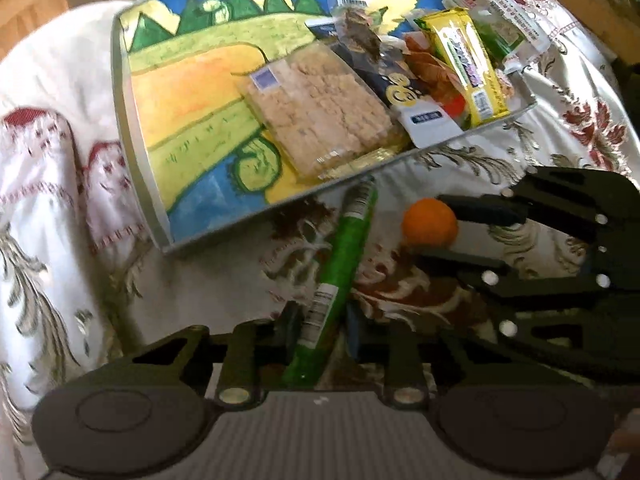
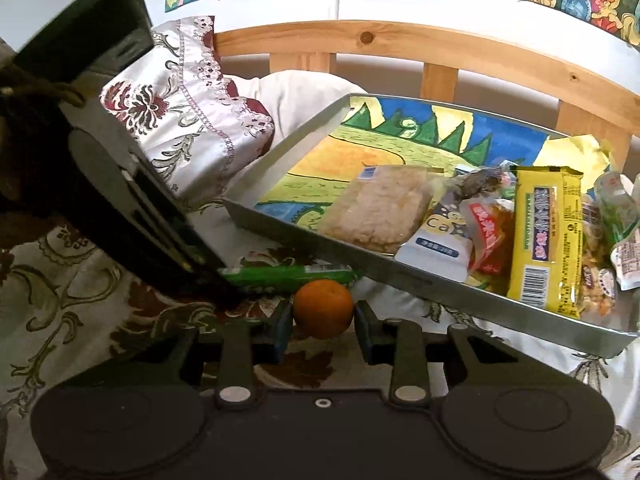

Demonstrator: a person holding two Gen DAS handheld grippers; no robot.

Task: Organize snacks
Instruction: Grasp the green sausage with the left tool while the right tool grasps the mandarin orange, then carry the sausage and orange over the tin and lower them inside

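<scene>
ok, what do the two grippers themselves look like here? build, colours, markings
Both look alike: black linkage frames with silver pivot pins and two round black discs at the base. The left gripper and right gripper each have blue pads on black fingers. The left one's base plate looks ribbed and grey in its own view; the right one's looks black. No cables or sleeves are visible; no markings are legible.

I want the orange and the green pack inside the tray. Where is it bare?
The tray's left half is bare, from its left rim to the clear cracker pack. Right of that pack, wrappers pile against the yellow packet.
</scene>
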